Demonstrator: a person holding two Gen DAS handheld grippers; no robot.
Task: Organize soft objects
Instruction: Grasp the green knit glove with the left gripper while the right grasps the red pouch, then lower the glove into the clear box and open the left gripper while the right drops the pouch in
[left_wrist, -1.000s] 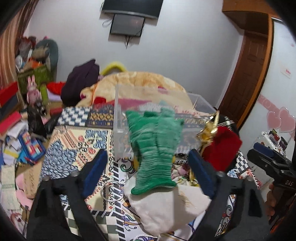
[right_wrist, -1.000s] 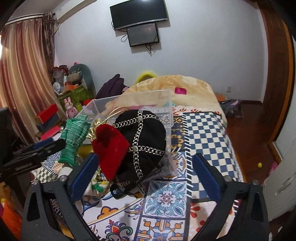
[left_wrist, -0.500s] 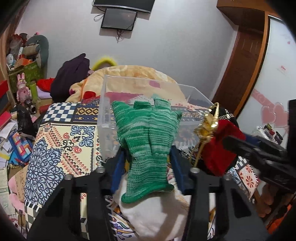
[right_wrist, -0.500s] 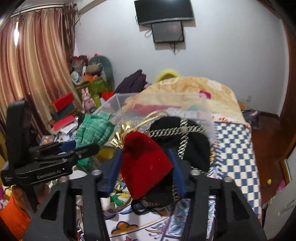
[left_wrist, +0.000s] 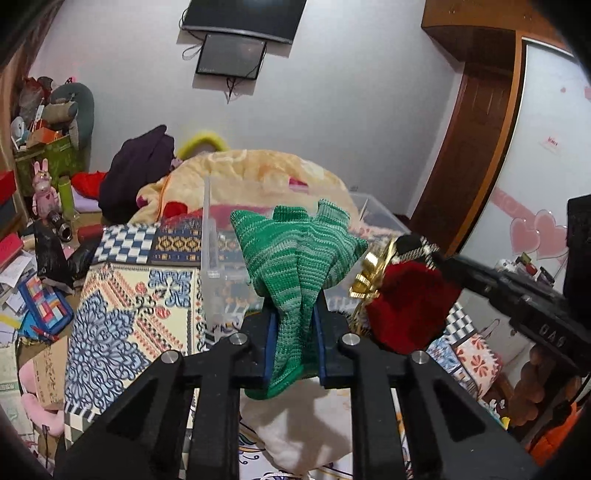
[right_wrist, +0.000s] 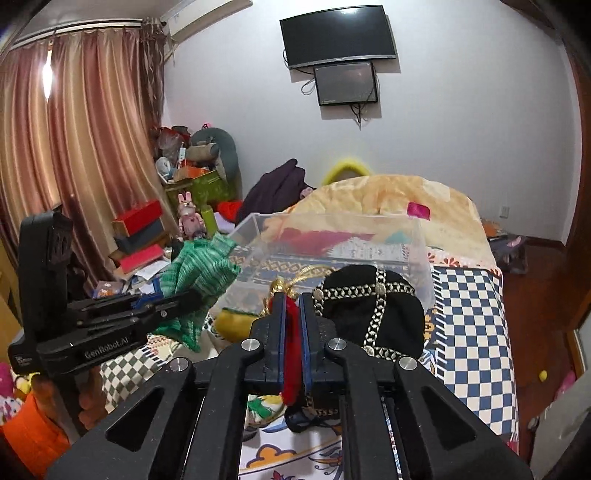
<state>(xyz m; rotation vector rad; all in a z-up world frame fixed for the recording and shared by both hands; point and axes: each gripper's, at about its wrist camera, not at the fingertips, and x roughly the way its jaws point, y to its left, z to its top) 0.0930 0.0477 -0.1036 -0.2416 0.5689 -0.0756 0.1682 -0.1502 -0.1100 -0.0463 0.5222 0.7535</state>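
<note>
My left gripper (left_wrist: 294, 317) is shut on a green knitted glove (left_wrist: 295, 258) and holds it above the bed, in front of a clear plastic bin (left_wrist: 210, 258). The glove also shows in the right wrist view (right_wrist: 199, 269). My right gripper (right_wrist: 291, 314) is shut on a red velvet pouch (right_wrist: 291, 354) with a gold ribbon (right_wrist: 284, 286). The pouch shows in the left wrist view (left_wrist: 410, 306), lifted to the right of the glove. The bin (right_wrist: 417, 254) stands behind both grippers.
A black hat with gold chain trim (right_wrist: 373, 306) lies on the patterned bedspread (right_wrist: 476, 332). A white cloth bag (left_wrist: 306, 424) lies under the glove. A yellow soft thing (right_wrist: 236, 325) lies by the bin. A folded blanket (right_wrist: 388, 199) is behind it. Clutter fills the floor at left.
Both grippers closed from wide open: the left on the green glove, the right on the red pouch. Both items now hang lifted off the pile.
</note>
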